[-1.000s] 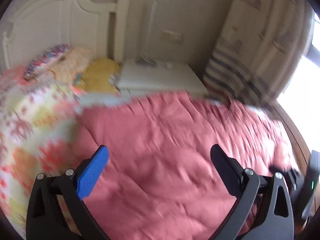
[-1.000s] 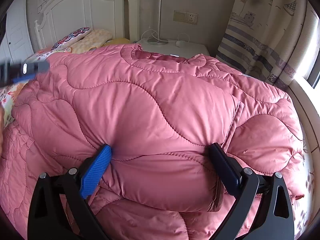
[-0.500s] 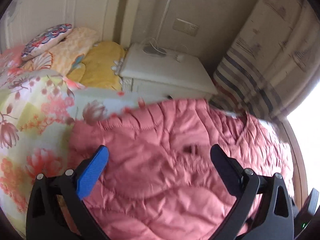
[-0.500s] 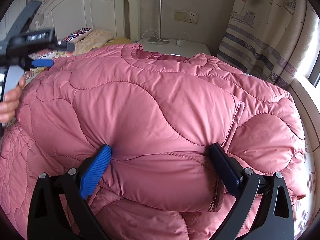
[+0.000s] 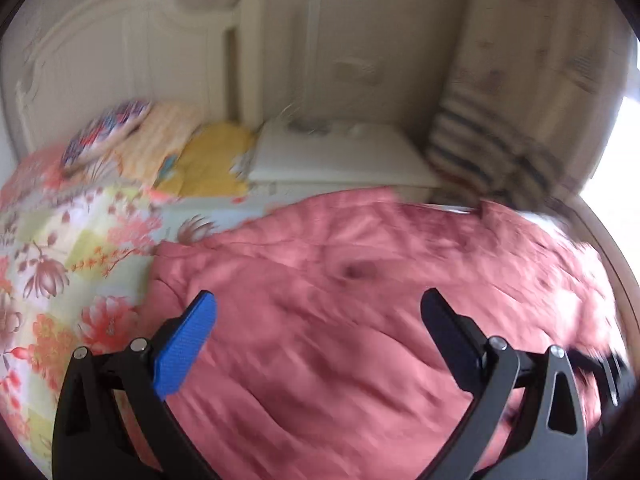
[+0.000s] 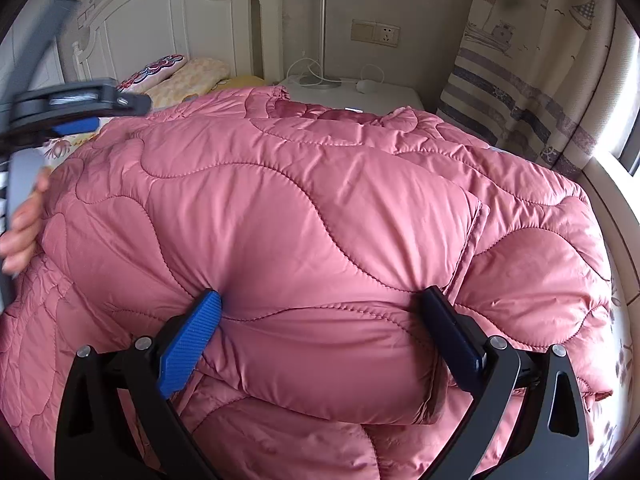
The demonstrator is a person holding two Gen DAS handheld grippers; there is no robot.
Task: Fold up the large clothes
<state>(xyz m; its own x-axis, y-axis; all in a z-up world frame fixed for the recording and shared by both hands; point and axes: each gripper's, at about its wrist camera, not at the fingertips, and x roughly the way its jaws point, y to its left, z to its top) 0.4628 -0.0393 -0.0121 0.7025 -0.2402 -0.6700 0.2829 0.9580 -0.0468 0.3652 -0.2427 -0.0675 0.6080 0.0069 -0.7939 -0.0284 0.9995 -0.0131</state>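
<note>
A large pink quilted coat (image 6: 320, 208) lies puffed up on the bed, folded over on itself, its collar toward the nightstand. My right gripper (image 6: 320, 312) is open wide, its fingers pressed against a thick fold of the coat without closing on it. My left gripper (image 5: 320, 316) is open and empty, held above the coat (image 5: 360, 320) near its left edge; this view is blurred by motion. The left gripper also shows in the right wrist view (image 6: 76, 112) at far left, held by a hand.
A floral bedsheet (image 5: 60, 264) lies left of the coat. Pillows (image 6: 176, 76) rest against the white headboard (image 6: 172, 20). A white nightstand (image 5: 340, 156) with a lamp pole (image 6: 323, 20) stands behind. A striped curtain (image 6: 532, 80) hangs at right.
My left gripper has swung about above the coat's left side, its view shifting between coat and headboard. My right gripper has stayed in place against the fold.
</note>
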